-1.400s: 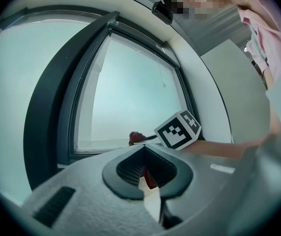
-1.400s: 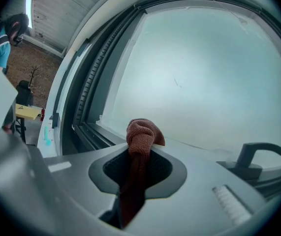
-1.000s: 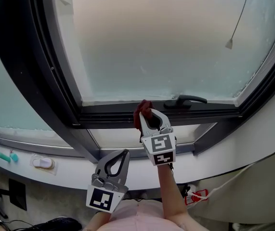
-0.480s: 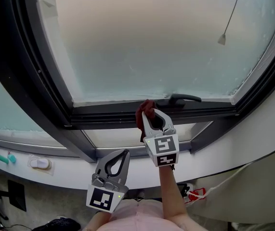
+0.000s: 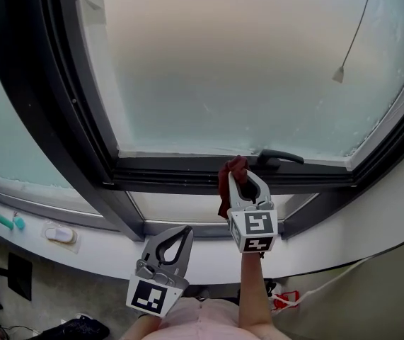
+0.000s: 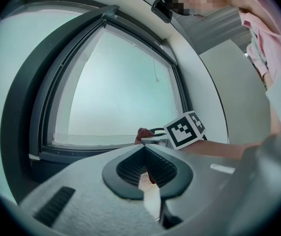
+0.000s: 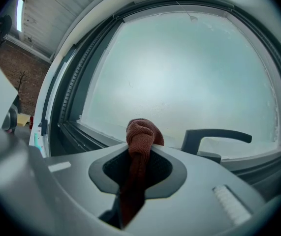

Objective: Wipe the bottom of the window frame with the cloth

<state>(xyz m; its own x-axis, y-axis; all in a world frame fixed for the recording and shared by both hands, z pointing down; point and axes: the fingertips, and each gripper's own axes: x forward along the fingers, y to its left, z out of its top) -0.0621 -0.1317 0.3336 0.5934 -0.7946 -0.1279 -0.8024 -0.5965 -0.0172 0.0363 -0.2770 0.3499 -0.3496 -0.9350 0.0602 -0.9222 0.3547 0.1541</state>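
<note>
Two grippers show in the head view. The right gripper reaches up to the bottom of the window frame. Its jaws are clamped on a dark red cloth, whose bunched end lies against the dark rail just left of the handle. The left gripper hangs lower, in front of the white sill and well apart from the frame, with its jaws together and nothing in them. Each gripper carries a cube with black-and-white square markers. Frosted glass fills the frame above, and a thin cord with a small pull hangs at its right. Left of the cloth the rail runs bare. At the far left of the sill lie a teal thing and a small white one. The left gripper view shows its jaw tips meeting, empty, and beyond them the right gripper's cube and the cloth at the rail. The right gripper view shows the cloth pinched between closed jaws. Its knotted end sticks up past the tips, a tail hangs down behind, and the handle is just to the right.
</note>
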